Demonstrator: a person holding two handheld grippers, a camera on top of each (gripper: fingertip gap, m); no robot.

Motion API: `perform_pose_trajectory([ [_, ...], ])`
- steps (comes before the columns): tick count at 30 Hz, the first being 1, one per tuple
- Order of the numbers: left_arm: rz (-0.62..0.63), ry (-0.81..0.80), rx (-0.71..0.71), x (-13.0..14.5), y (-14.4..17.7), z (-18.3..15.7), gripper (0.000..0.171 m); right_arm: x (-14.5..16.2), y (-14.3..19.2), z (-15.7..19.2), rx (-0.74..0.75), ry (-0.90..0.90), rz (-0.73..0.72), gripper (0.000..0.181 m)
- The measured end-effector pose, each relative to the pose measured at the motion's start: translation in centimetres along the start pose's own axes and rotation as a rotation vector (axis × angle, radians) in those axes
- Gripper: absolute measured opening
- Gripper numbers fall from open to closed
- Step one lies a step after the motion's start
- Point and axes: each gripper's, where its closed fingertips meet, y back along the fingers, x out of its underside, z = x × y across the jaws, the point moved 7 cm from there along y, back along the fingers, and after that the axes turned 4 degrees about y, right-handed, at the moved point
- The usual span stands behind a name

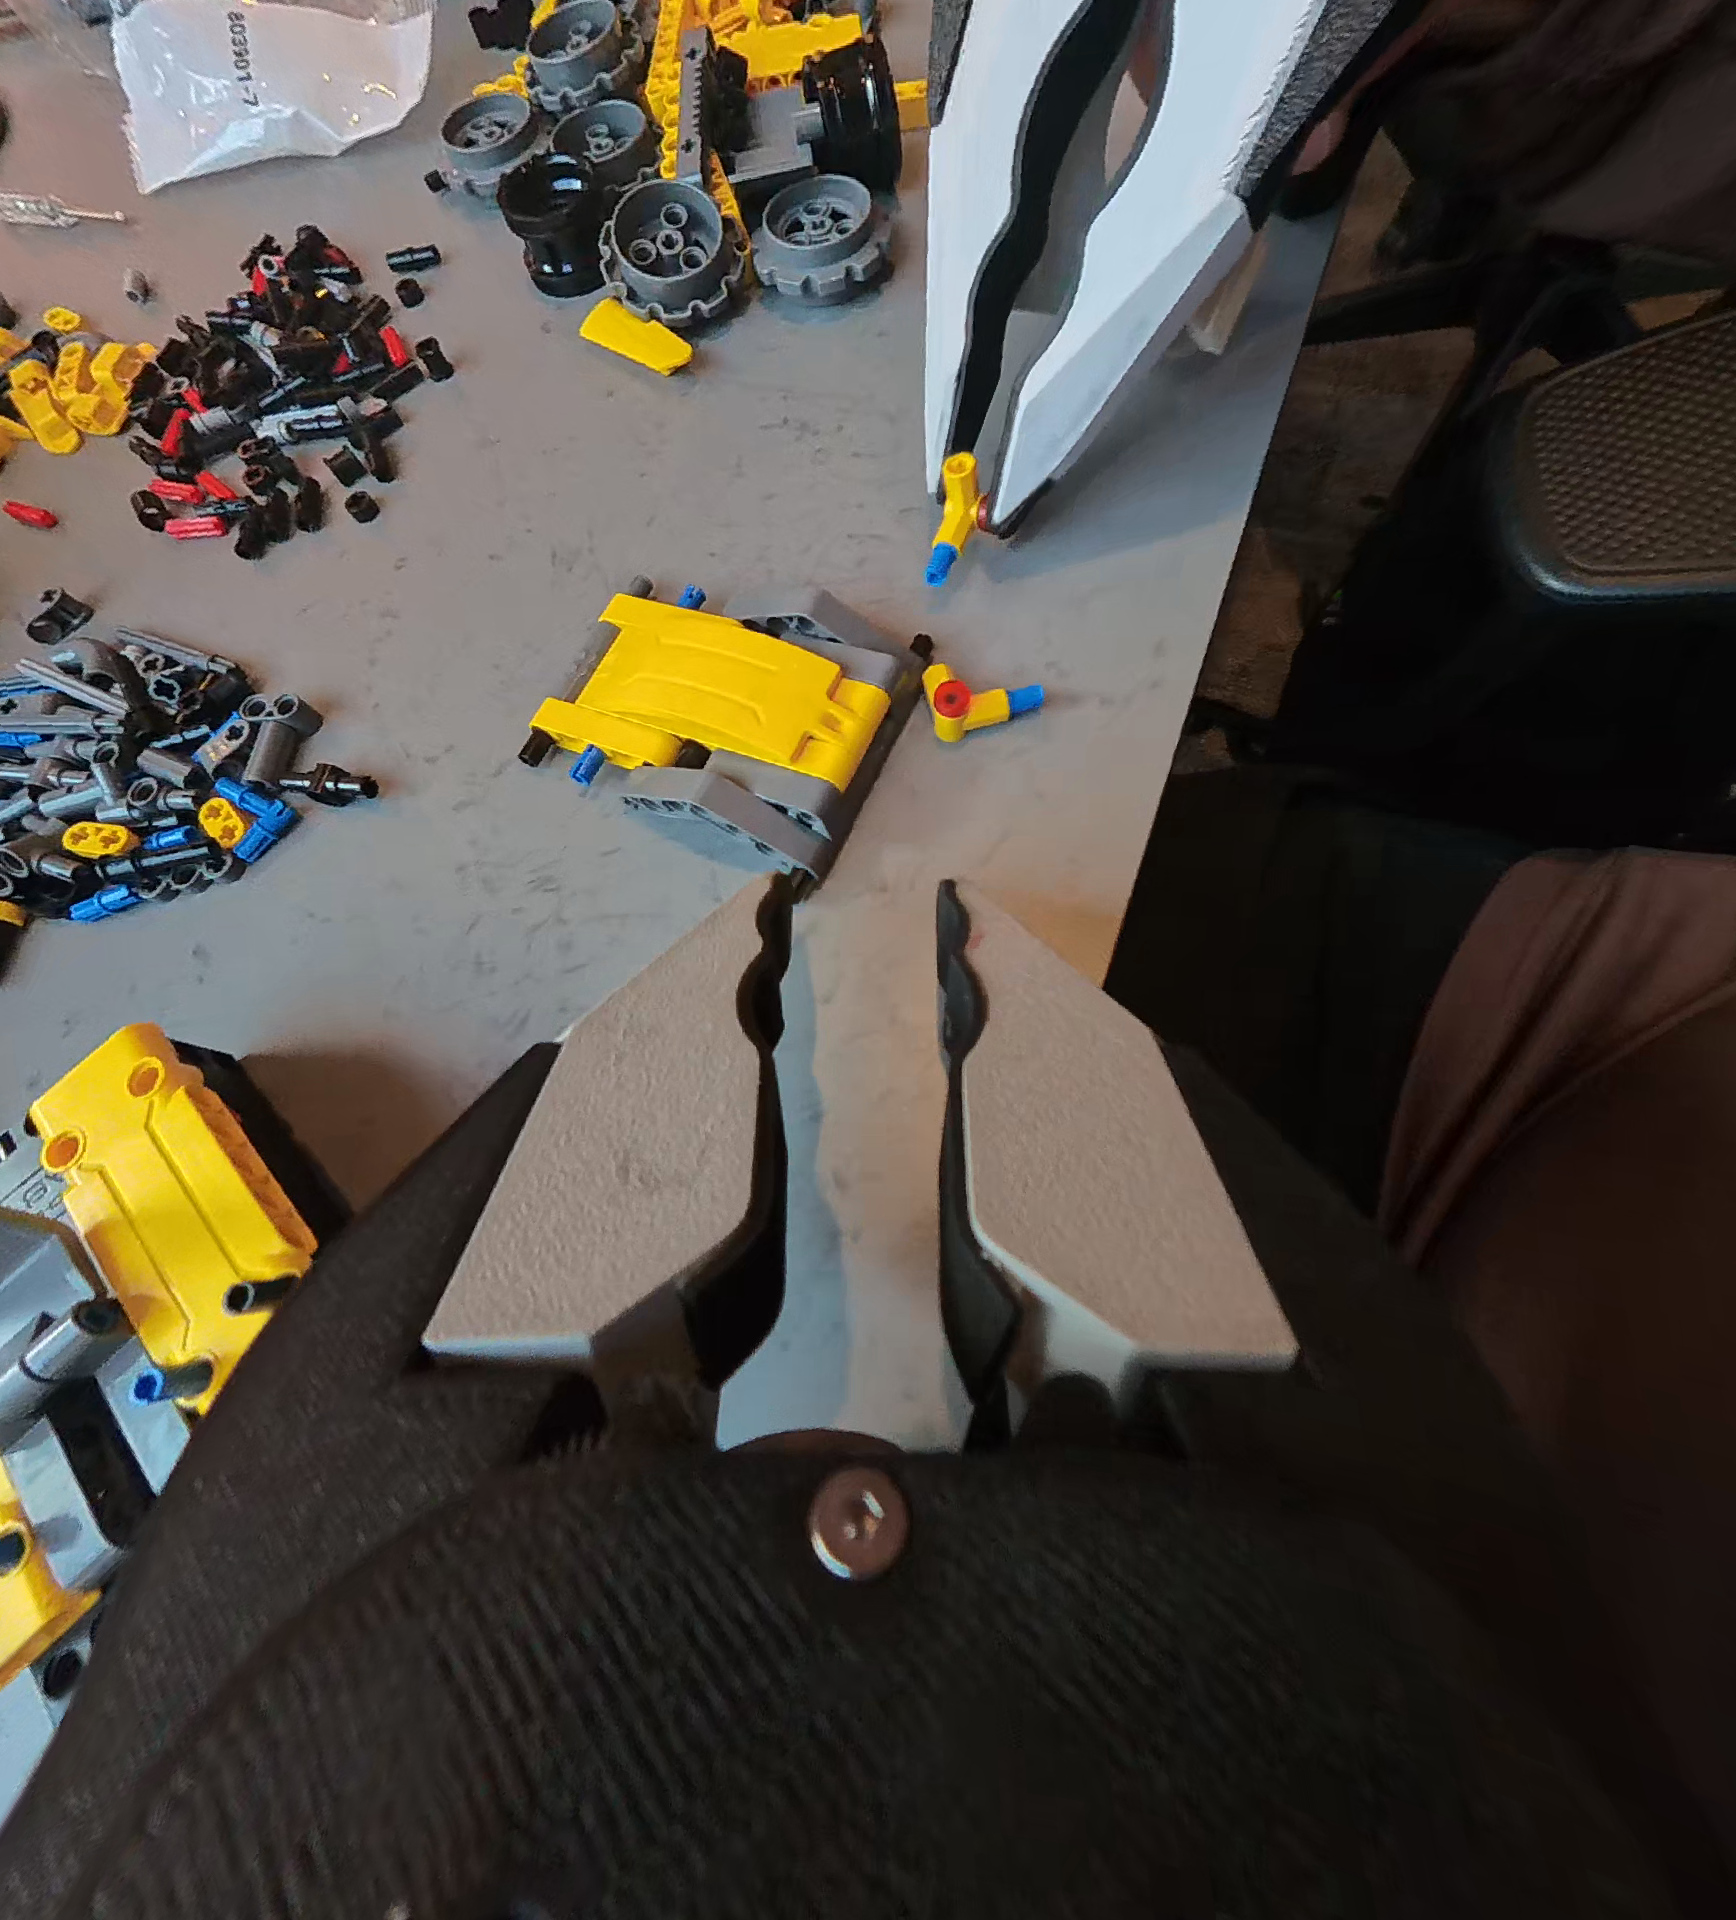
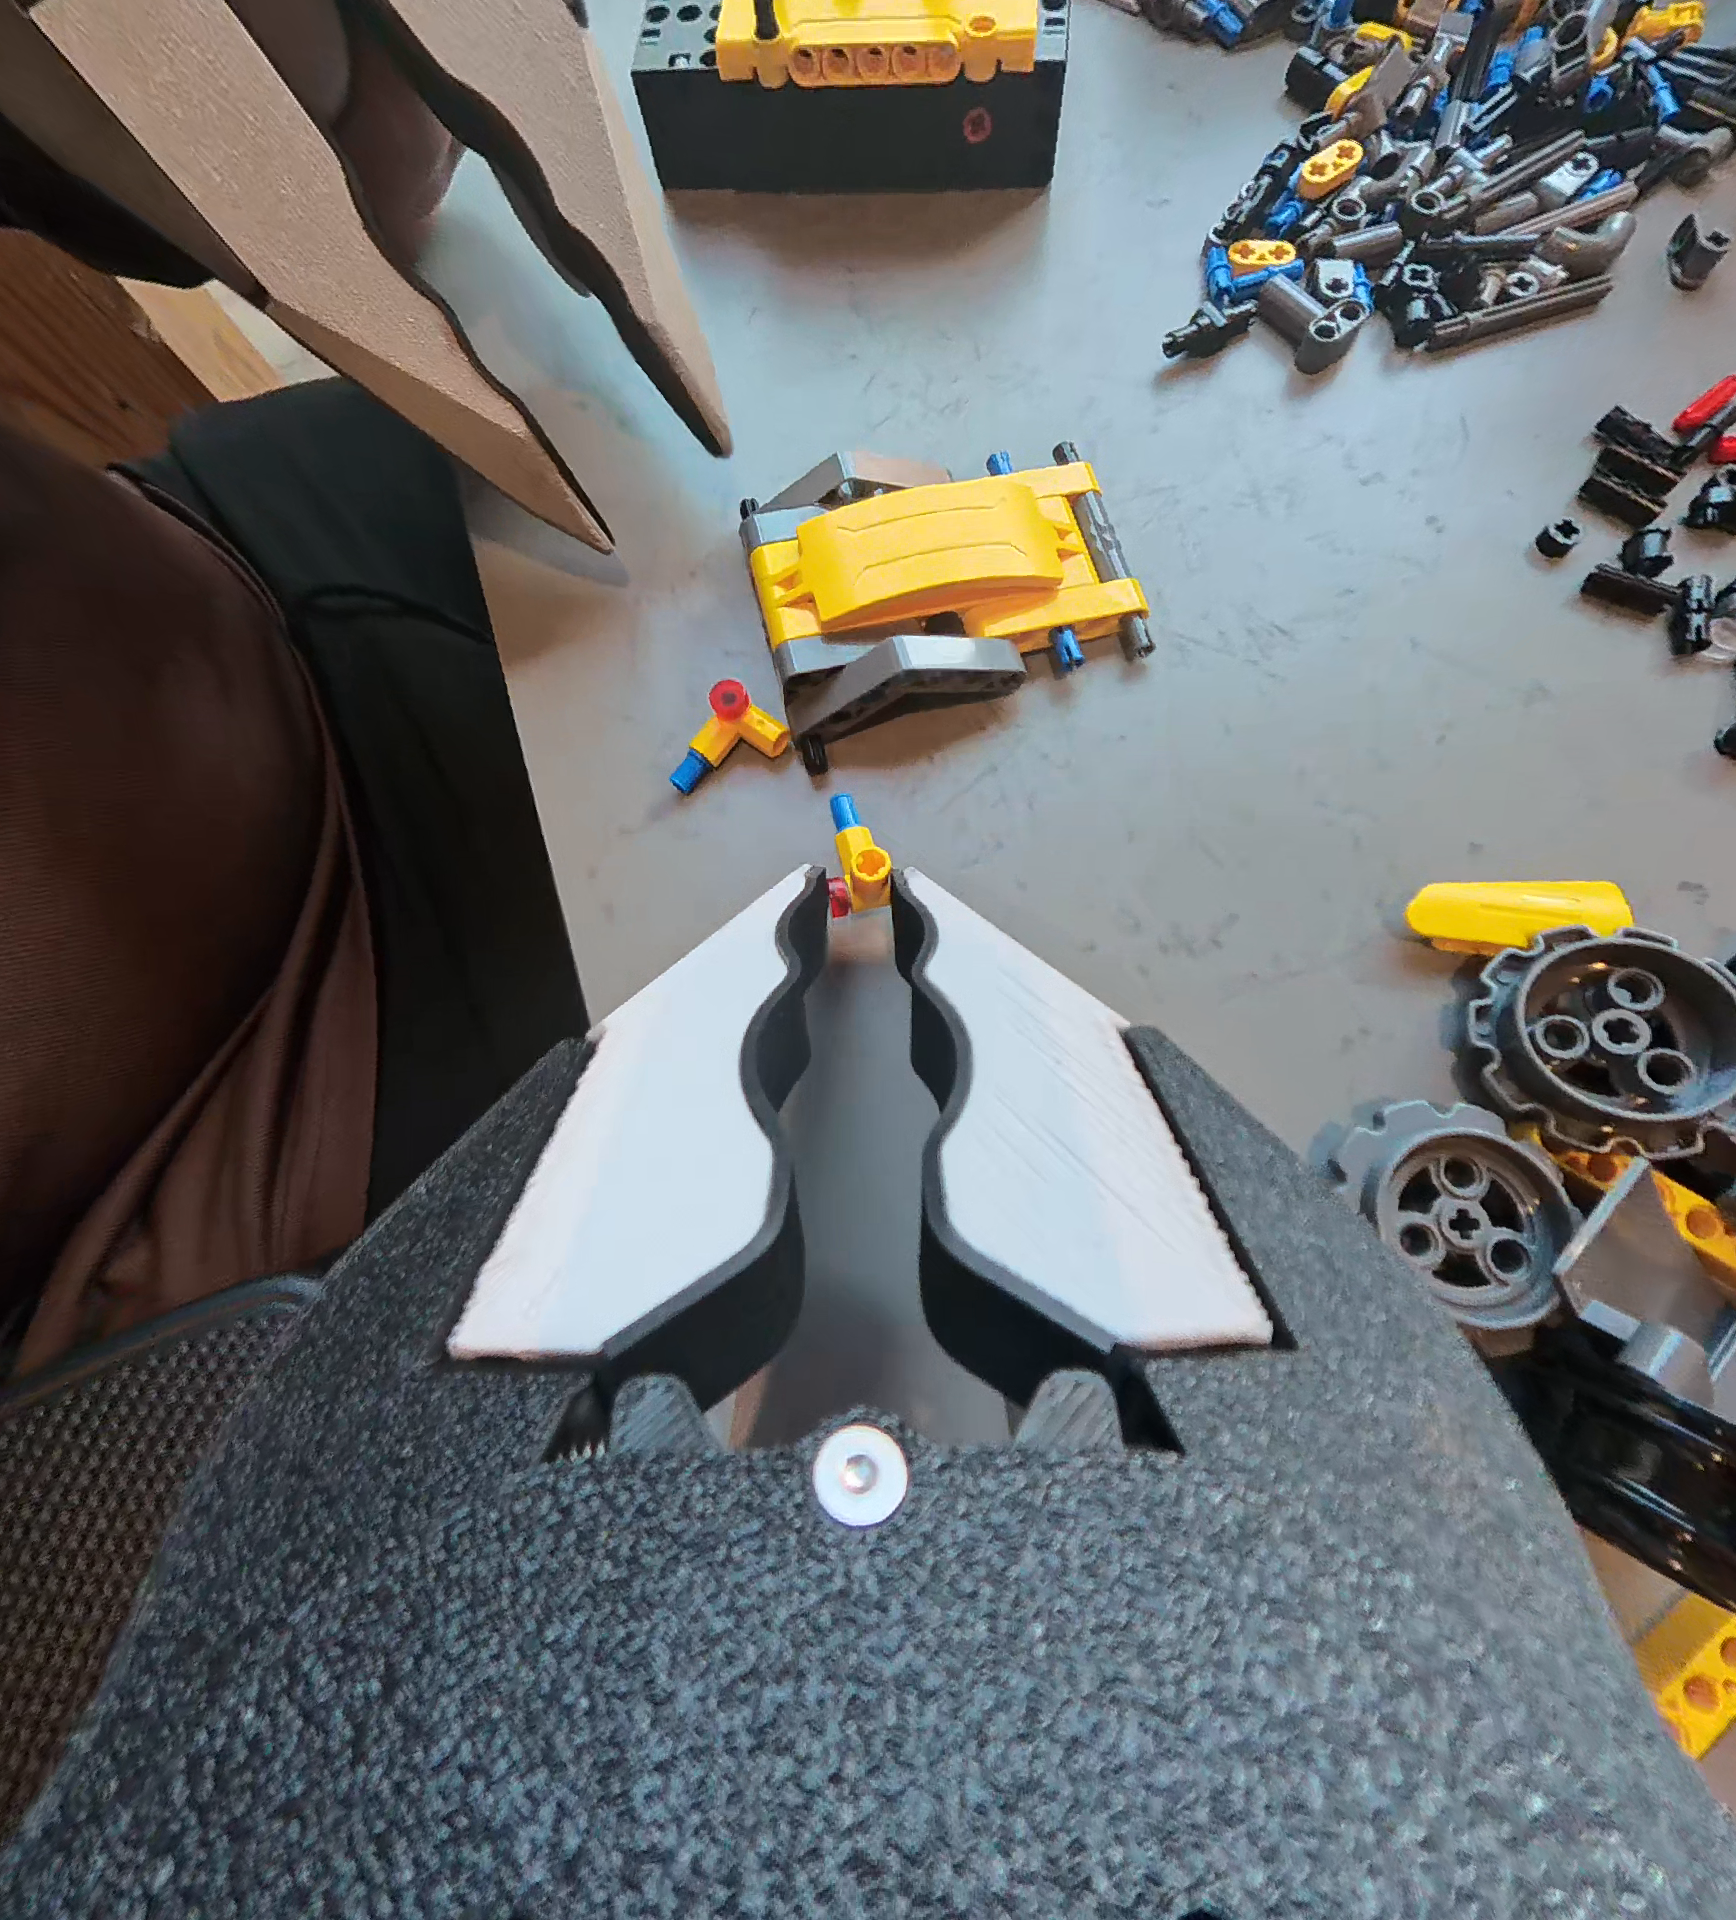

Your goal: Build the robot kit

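Our right gripper (image 2: 862, 896) pinches a small, light, hard yellow toy piece (image 2: 865, 871) by its middle, while our left gripper (image 1: 862, 891) hangs apart, holding nothing.

The left gripper (image 1: 864, 888) has a black body of ribbed, striped-textured plastic with one round silver screw (image 1: 859, 1527) set in the middle, just behind the root of its fingers. Its two fingers (image 1: 635, 1122) are broad, flat wedges of matt light grey, tapering forward to points, each lined on the inner edge with a wavy black pad.

The right gripper (image 2: 859, 888) has a black body with a rough, pebbled surface and the same kind of silver screw (image 2: 859, 1475) centred behind the fingers. Its fingers (image 2: 635, 1174) are white wedges with fine printed ridges and wavy black inner pads.

To the side of both grippers shows dark brown fabric clothing (image 2: 116, 831).
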Motion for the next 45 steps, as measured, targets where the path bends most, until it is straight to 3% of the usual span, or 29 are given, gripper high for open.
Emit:
perform_pose_trajectory([
  [7, -0.012, -0.056, -0.035, -1.0, -0.8, 0.8, 0.03, -0.5, -0.3, -0.1, 0.001, -0.018, -0.022, 0.011],
  [16, 0.024, -0.099, -0.057, -1.7, -2.2, 1.9, 0.054, -1.4, -0.5, 0.3, -0.014, -0.021, -0.074, 0.011],
  [27, 0.073, -0.074, 0.04, -1.5, -3.2, 2.5, 0.046, -1.7, -1.6, 0.7, 0.01, 0.011, -0.022, 0.011],
  [45, 0.062, -0.091, -0.033, -1.6, -3.2, 2.0, 0.041, -1.6, -1.9, 0.6, 0.018, -0.002, 0.005, 0.011],
])
